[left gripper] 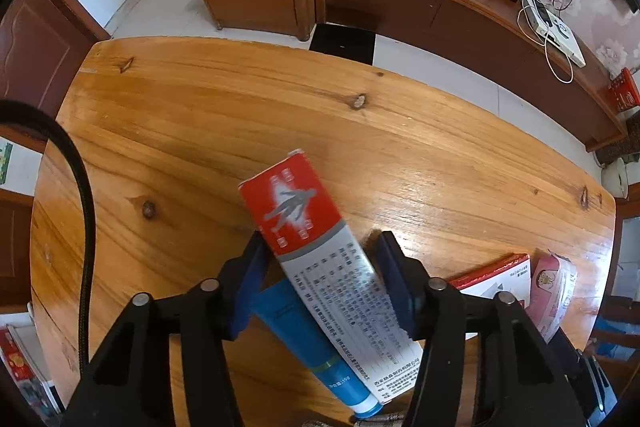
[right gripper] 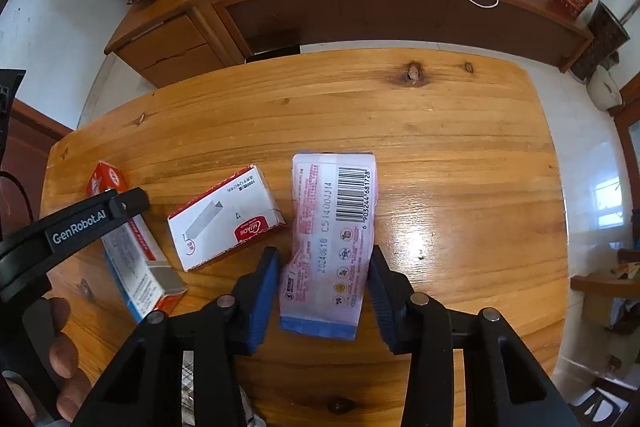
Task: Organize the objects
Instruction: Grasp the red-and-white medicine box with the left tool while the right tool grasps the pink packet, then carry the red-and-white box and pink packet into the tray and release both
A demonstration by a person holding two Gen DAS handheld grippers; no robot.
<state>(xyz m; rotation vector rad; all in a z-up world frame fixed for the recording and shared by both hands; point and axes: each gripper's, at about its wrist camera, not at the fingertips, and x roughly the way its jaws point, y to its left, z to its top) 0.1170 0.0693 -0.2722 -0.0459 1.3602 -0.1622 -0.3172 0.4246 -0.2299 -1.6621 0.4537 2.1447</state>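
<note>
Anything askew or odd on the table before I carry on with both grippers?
Yes: the long red-and-white box lies slantwise on top of the blue tube, propped rather than flat. The staple box lies skewed to the table edge. The pink packet looks slightly creased. Nothing spilled.

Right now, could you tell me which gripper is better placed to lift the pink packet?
Right: the right gripper has the pink packet between its fingers, while the left gripper straddles the long box.

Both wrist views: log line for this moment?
left gripper: grips red-white box | right gripper: grips pink tissue pack | stage: grasping
</note>
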